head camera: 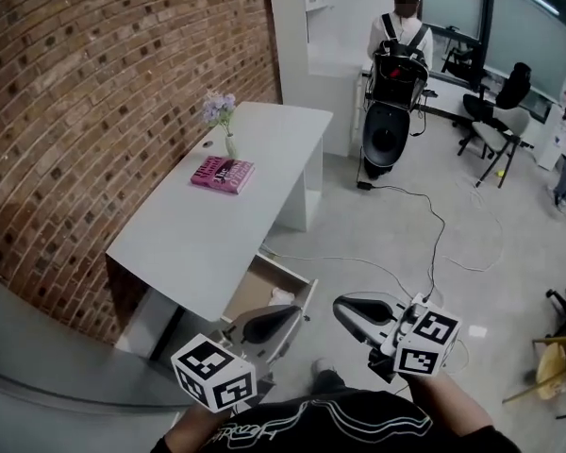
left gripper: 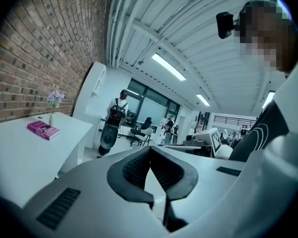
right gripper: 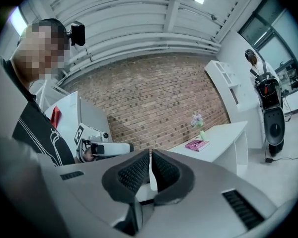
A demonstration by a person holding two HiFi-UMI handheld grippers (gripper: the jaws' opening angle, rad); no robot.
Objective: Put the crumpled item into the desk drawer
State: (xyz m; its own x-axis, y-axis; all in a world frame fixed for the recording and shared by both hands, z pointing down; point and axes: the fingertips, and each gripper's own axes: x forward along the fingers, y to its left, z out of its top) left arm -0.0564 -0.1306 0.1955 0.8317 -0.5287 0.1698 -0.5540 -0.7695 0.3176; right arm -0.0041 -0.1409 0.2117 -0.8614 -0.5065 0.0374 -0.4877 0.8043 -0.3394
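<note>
A white desk (head camera: 217, 225) stands along the brick wall, and its drawer (head camera: 253, 291) is pulled open at the near end. A pale crumpled item (head camera: 281, 296) lies inside the drawer. My left gripper (head camera: 297, 311) hangs just in front of the drawer, level with it. In the left gripper view the left gripper (left gripper: 150, 150) is shut, pads together with nothing between them. My right gripper (head camera: 340, 305) is held beside it over the floor. The right gripper view shows the right gripper (right gripper: 150, 155) shut and empty too, pointing toward the brick wall.
A pink book (head camera: 222, 173) and a small vase of flowers (head camera: 222, 121) sit on the desk's far end. Cables (head camera: 434, 243) trail over the floor to a black machine (head camera: 389, 121), where a person (head camera: 401, 36) stands. Office chairs (head camera: 495, 121) are at the back right.
</note>
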